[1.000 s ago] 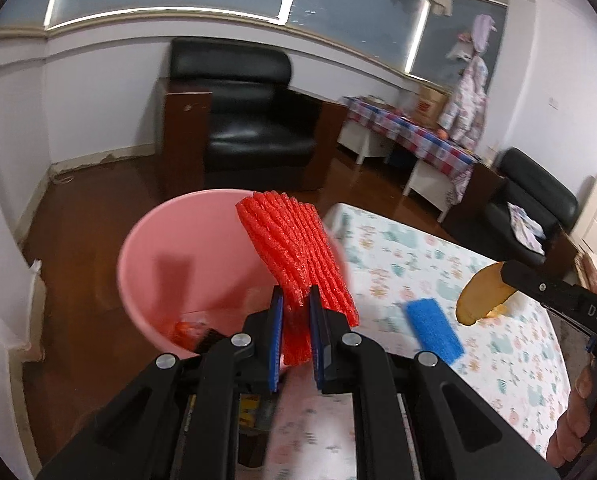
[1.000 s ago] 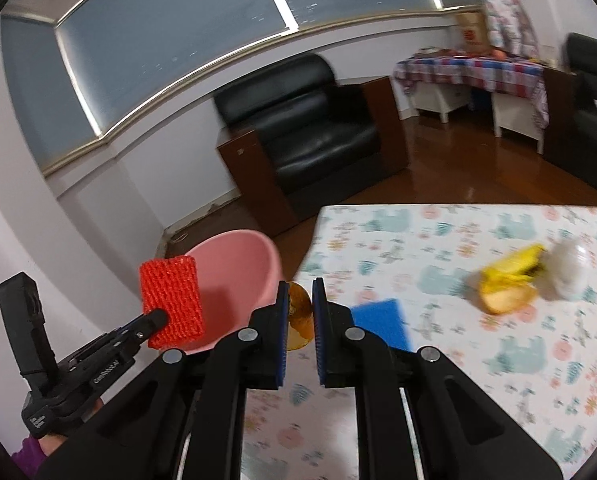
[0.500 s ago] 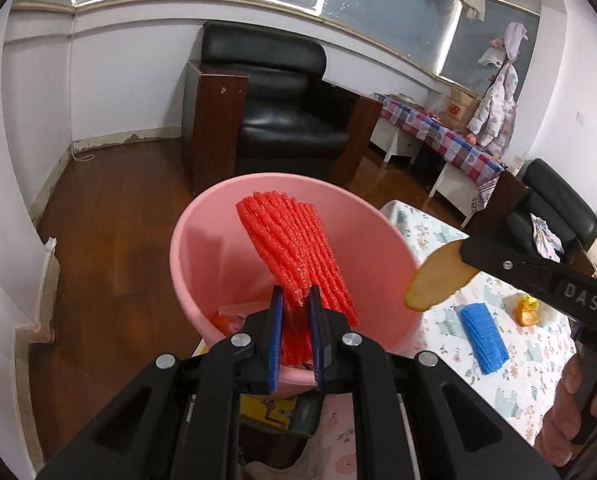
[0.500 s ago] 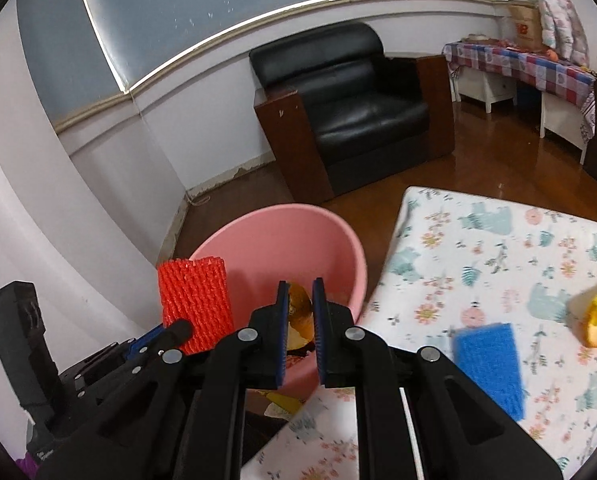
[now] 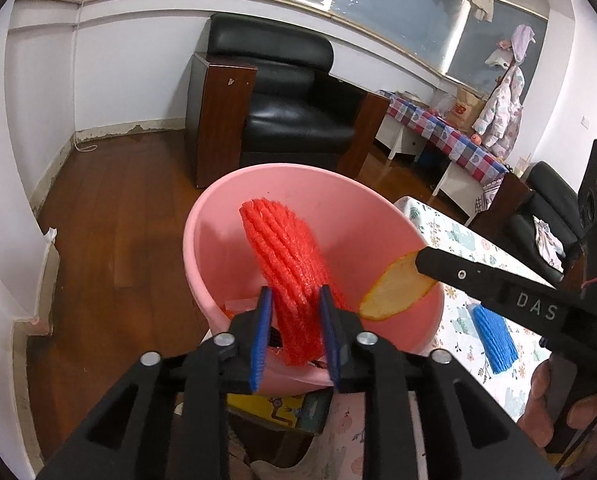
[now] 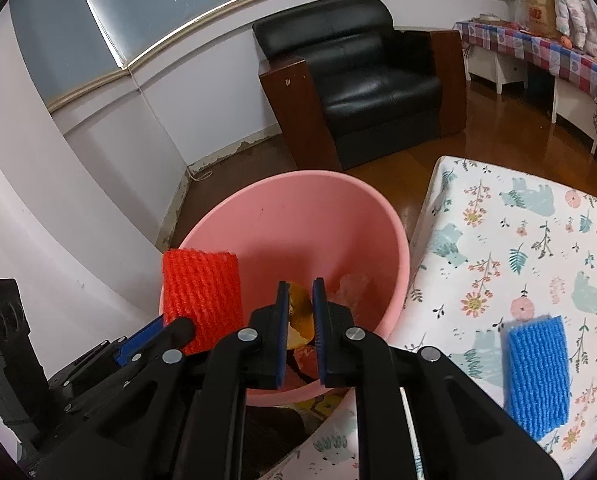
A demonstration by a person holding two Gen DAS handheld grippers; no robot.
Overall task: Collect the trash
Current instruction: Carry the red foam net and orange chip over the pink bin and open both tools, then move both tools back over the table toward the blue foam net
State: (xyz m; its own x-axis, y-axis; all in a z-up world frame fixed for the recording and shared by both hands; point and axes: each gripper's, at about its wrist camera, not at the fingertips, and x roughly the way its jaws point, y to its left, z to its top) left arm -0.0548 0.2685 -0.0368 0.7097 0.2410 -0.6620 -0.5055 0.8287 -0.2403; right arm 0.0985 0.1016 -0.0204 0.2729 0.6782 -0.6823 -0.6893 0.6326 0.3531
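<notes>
Your left gripper (image 5: 294, 328), tilted down over the smooth round pink plastic basin (image 5: 218, 248), has just been opening its jaws, and the ribbed red foam-net sleeve (image 5: 294, 264) stands loosely between the blue pads, over the basin's inside. Your right gripper (image 6: 300, 320) is closed tight on a thin, curved yellow-orange peel slice (image 6: 298, 316) above the same basin, while a ribbed blue foam-net sleeve (image 6: 538, 376) lies flat on the worktop (image 6: 518, 240) with its floral, bear-printed cloth. Behind sit a glossy black leather armchair (image 5: 290, 112), a polished wooden floor (image 5: 110, 208) and white walls.
</notes>
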